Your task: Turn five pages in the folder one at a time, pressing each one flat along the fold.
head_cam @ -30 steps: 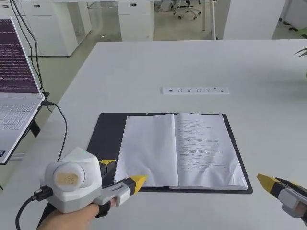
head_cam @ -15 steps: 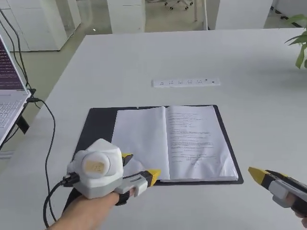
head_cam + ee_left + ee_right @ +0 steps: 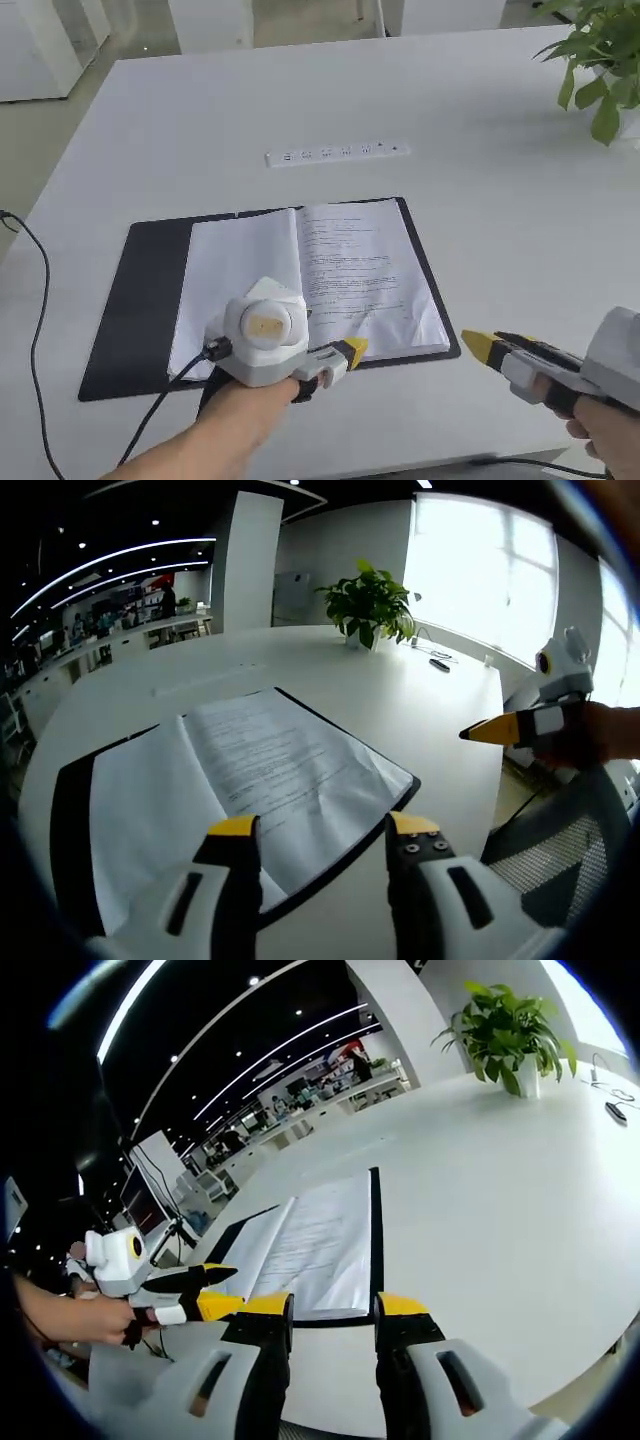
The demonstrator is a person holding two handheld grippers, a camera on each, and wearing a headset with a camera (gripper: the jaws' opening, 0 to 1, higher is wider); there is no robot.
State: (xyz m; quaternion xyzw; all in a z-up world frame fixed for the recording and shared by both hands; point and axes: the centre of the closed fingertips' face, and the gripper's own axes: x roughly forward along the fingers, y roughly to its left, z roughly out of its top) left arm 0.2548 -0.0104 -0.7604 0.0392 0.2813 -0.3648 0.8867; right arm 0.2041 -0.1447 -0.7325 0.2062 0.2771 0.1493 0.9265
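Observation:
An open folder with a black cover (image 3: 140, 300) lies flat on the white table. A blank sheet (image 3: 240, 270) is on its left and a printed page (image 3: 355, 265) on its right. My left gripper (image 3: 340, 352) hovers open at the folder's near edge, over the printed page's lower corner. In the left gripper view its jaws (image 3: 324, 826) stand apart above the folder (image 3: 270, 770). My right gripper (image 3: 480, 346) is just right of the folder's near right corner, with nothing between its fingers. In the right gripper view it (image 3: 332, 1305) points at the folder (image 3: 320, 1240) with a small gap.
A white power strip (image 3: 337, 153) lies beyond the folder. A potted plant (image 3: 600, 60) stands at the far right. A black cable (image 3: 40, 300) runs along the table's left side. The table's near edge is close below both grippers.
The head view has swung right, losing the laptop and gaining the plant. My left gripper has moved right along the folder's near edge, from the blank sheet to the printed page.

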